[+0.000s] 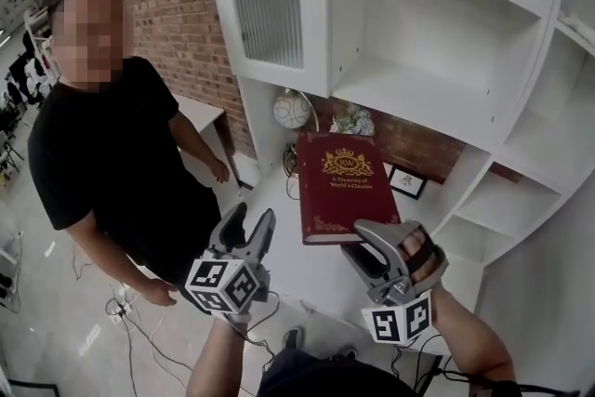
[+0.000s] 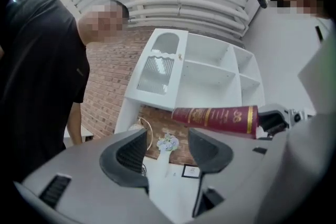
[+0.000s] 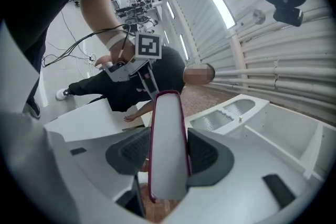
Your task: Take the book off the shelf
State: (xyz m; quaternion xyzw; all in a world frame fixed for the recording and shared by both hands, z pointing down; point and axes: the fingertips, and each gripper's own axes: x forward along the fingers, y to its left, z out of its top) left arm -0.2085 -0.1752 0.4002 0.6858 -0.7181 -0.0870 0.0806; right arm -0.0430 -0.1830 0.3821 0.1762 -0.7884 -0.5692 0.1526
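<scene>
Gripping the book (image 1: pixel 342 186) by its near edge, the right gripper (image 1: pixel 370 246) holds it clear of the shelf (image 1: pixel 418 102). The left gripper (image 1: pixel 249 223) hangs open and empty. Task looks nearly done.

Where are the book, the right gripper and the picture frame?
book (image 1: pixel 340 186), head view, middle of its red cover
right gripper (image 3: pixel 168 152), right gripper view, between its fingertips
picture frame (image 1: pixel 407 182), head view, its middle
</scene>
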